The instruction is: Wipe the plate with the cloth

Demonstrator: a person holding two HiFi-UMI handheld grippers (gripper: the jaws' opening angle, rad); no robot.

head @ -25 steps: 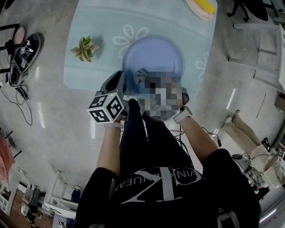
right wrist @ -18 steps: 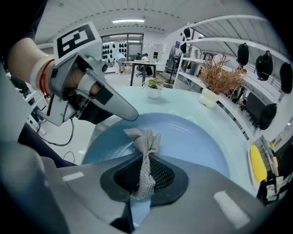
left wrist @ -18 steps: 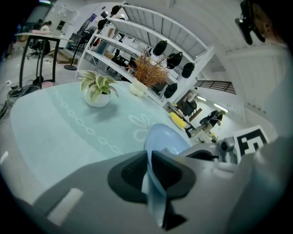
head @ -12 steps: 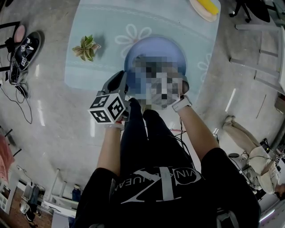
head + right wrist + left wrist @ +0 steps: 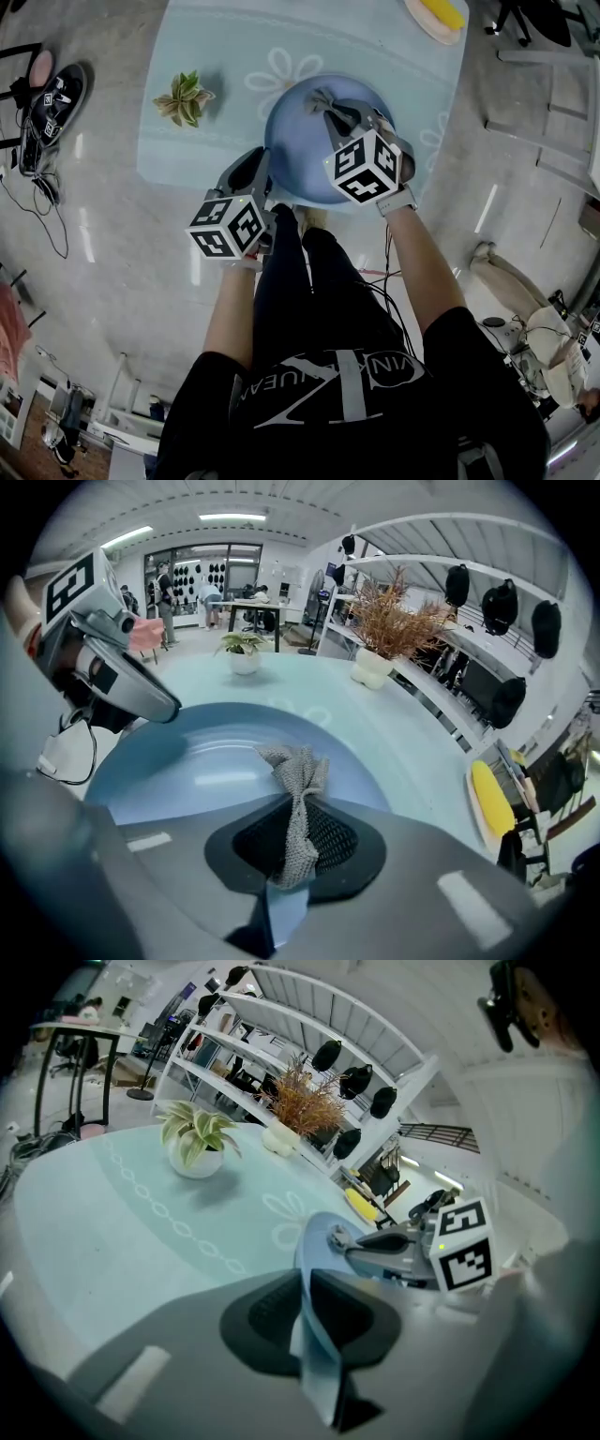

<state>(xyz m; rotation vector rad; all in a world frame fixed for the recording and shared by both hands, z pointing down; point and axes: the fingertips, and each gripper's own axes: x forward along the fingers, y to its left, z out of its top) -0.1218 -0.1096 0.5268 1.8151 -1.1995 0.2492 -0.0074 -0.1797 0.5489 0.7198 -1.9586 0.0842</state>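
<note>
At the near edge of the pale green glass table (image 5: pixel 216 84), a round blue plate (image 5: pixel 295 155) is held with a cloth on it.
Left gripper (image 5: pixel 305 1312) has its jaws clamped on the plate's near rim, which runs edge-on between the pads. Right gripper (image 5: pixel 296 836) has its jaws closed on a grey knitted cloth (image 5: pixel 298 771), whose bunched end lies on the plate's inner face toward its far side. Whether the plate rests on the table or hangs just clear of it is hard to tell. A small potted plant with green-and-cream leaves (image 5: pixel 183 100) stands near the left edge, well apart from the plate. A yellow object (image 5: pixel 441 11) lies on a pale dish (image 5: pixel 417 21) at the far right corner.
</note>
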